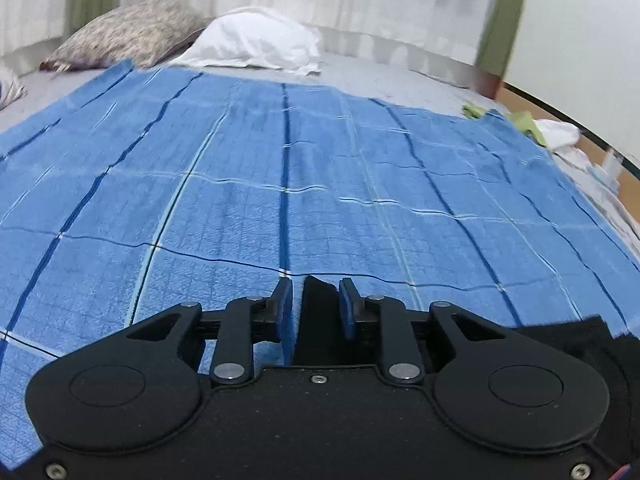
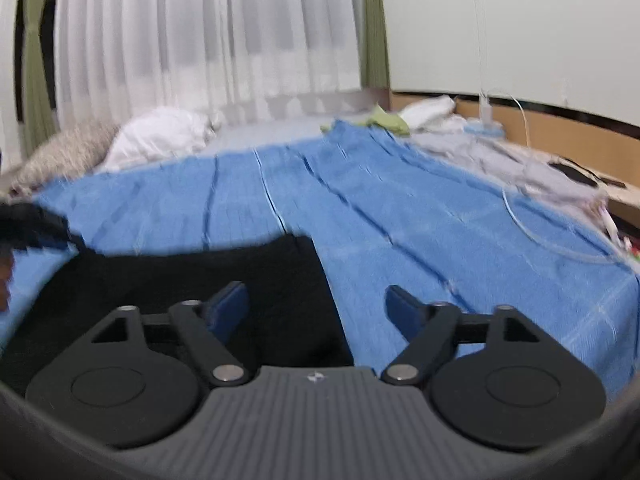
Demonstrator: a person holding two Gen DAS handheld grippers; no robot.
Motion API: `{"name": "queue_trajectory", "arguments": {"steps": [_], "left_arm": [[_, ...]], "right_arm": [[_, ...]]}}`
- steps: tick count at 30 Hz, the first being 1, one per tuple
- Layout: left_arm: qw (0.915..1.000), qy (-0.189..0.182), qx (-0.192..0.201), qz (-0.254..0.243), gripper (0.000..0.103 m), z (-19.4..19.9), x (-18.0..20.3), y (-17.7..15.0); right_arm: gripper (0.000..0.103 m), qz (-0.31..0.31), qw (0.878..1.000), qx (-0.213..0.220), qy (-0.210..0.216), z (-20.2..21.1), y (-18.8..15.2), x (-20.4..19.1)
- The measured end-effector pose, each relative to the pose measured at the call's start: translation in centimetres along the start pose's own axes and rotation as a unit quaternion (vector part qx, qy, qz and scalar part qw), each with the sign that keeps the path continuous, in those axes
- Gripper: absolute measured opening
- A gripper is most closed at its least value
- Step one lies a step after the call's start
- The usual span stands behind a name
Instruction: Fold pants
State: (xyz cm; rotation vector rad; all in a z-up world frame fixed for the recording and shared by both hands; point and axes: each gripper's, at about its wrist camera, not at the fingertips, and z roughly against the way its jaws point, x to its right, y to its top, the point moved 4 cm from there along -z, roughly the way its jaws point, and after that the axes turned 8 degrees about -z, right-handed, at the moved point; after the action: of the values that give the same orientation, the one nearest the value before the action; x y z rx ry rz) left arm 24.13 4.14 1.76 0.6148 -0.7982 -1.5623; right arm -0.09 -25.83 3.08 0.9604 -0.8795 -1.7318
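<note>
Black pants [image 2: 192, 280] on blue blanket [image 2: 400, 220]

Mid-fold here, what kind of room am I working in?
Most likely a bedroom: the black pants lie on a blue checked bedspread, with a white pillow behind it and sheer white curtains beyond.
</note>
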Motion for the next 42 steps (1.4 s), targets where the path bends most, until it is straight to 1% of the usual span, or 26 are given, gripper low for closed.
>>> {"name": "queue_trajectory", "arguments": {"steps": [1,3,5,7,8,9,10,11,12,13,14,17,18,19,21,23,26,27,29,31,33,35,38,42], "left_arm": [[1.0000,-0.008,0.001,-0.005,0.023,0.3,0.3,-0.1],[0.9997,-0.016,0.003,-0.020,0.023,0.5,1.0,-0.2],[0.9993,-0.004,0.003,-0.037,0.023,0.3,1.8,-0.4],[0.9990,0.008,0.001,-0.045,0.023,0.1,2.2,-1.0],[0.9987,0.011,0.006,-0.049,0.023,0.1,2.5,-1.2],[0.9982,0.013,0.012,-0.056,0.023,0.0,2.7,-1.5],[0.9976,0.019,0.014,-0.065,0.026,-0.3,2.9,-1.8],[0.9971,0.027,0.011,-0.070,0.028,-0.8,3.0,-2.2],[0.9968,0.035,0.006,-0.072,0.029,-1.3,2.9,-2.5],[0.9966,0.040,0.006,-0.072,0.033,-1.8,2.9,-2.9],[0.9965,0.041,0.009,-0.072,0.035,-2.1,2.9,-3.0],[0.9971,0.041,0.011,-0.063,0.035,-2.6,2.9,-3.0],[0.9971,0.042,0.012,-0.063,0.035,-2.8,2.9,-3.1],[0.9970,0.042,0.012,-0.064,0.035,-2.9,2.9,-3.1],[0.9968,0.045,0.011,-0.065,0.035,-3.2,3.0,-3.0],[0.9973,0.043,0.009,-0.059,0.036,-3.5,2.7,-3.0],[0.9973,0.045,0.009,-0.057,0.036,-3.4,2.6,-2.9],[0.9971,0.047,0.008,-0.059,0.036,-3.2,2.7,-2.8],[0.9974,0.048,0.001,-0.054,0.036,-2.7,2.6,-2.4],[0.9983,0.039,-0.005,-0.043,0.035,-1.7,2.5,-1.9],[0.9986,0.032,-0.002,-0.042,0.035,-0.4,2.7,-1.6],[0.9978,0.036,0.003,-0.056,0.038,1.0,3.1,-1.7],[0.9972,0.037,-0.001,-0.065,0.038,2.9,3.7,-2.6],[0.9981,0.016,-0.008,-0.060,0.038,5.6,4.5,-4.7]], "right_arm": [[0.094,0.005,1.000,-0.008,0.011,-0.7,0.9,-0.3],[0.094,0.016,0.999,-0.018,0.023,-3.0,2.1,-1.1],[0.094,0.025,0.998,-0.047,0.018,-6.2,2.9,-1.9],[0.094,0.028,0.997,-0.070,0.014,-9.2,3.2,-2.7],[0.093,0.031,0.996,-0.078,0.017,-10.3,3.1,-3.0],[0.087,0.035,0.996,-0.086,0.018,-11.3,2.8,-3.3],[0.073,0.037,0.995,-0.095,0.014,-12.3,2.3,-3.4],[0.063,0.035,0.994,-0.105,0.009,-13.0,1.6,-3.3],[0.051,0.026,0.994,-0.109,0.012,-13.5,1.0,-3.1],[0.049,0.025,0.995,-0.101,0.012,-13.6,0.6,-2.9],[0.049,0.029,0.996,-0.086,0.002,-13.3,0.3,-2.9],[0.049,0.042,0.997,-0.042,-0.048,-12.4,0.1,-2.9],[0.049,0.043,0.997,-0.033,-0.060,-12.3,-0.1,-2.9],[0.050,0.046,0.996,-0.030,-0.069,-12.3,-0.5,-2.9],[0.050,0.050,0.995,-0.038,-0.073,-12.7,-0.6,-2.9],[0.060,0.045,0.995,-0.054,-0.072,-13.2,-0.4,-2.8],[0.061,0.034,0.995,-0.060,-0.065,-13.1,-0.2,-2.4],[0.067,0.030,0.996,-0.061,-0.055,-13.0,0.0,-2.4],[0.072,0.019,0.997,-0.063,-0.036,-12.7,0.6,-2.2],[0.081,0.022,0.998,-0.055,-0.034,-11.7,1.3,-2.2],[0.083,0.036,0.998,-0.039,-0.035,-10.5,1.6,-2.5],[0.085,0.040,0.998,-0.027,-0.029,-9.2,1.8,-2.7],[0.086,0.048,0.999,-0.015,0.000,-7.1,1.5,-3.5],[0.086,0.070,0.997,-0.017,0.034,-4.9,0.1,-5.2]]}}
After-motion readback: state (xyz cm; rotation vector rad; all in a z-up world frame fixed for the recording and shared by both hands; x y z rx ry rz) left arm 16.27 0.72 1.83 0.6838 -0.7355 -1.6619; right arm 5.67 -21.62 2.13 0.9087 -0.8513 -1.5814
